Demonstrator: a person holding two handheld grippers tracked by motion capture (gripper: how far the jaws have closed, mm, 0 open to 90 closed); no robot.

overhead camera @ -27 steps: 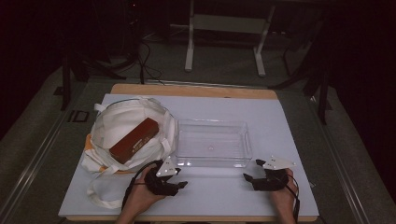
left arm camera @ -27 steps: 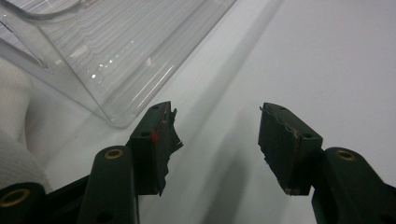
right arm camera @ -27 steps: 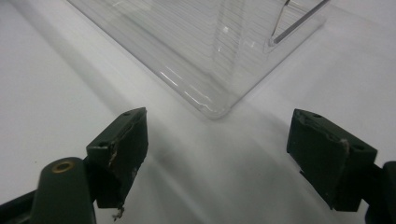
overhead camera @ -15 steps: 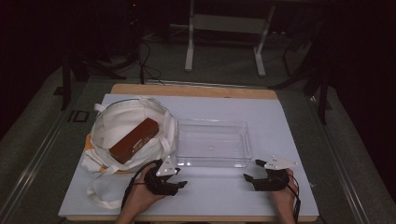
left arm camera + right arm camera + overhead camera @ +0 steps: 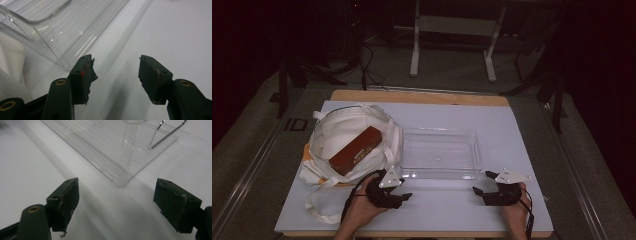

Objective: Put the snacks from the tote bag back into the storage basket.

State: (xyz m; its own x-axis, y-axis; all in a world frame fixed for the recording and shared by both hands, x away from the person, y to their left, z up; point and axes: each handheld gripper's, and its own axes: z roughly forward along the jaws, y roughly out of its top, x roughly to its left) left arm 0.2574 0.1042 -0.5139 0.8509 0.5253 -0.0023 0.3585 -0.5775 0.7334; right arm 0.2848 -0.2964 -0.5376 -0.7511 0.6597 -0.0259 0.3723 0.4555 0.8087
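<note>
Clear plastic tray (image 5: 439, 152) sits empty mid-table, a white cloth bag (image 5: 343, 137) touching its left side with a brown box (image 5: 355, 150) on top. Nothing has shifted over the last second: my left gripper (image 5: 404, 196) and right gripper (image 5: 478, 192) stay resting near the table's front edge, jaws spread apart and holding nothing, so I judge no step begun.
</note>
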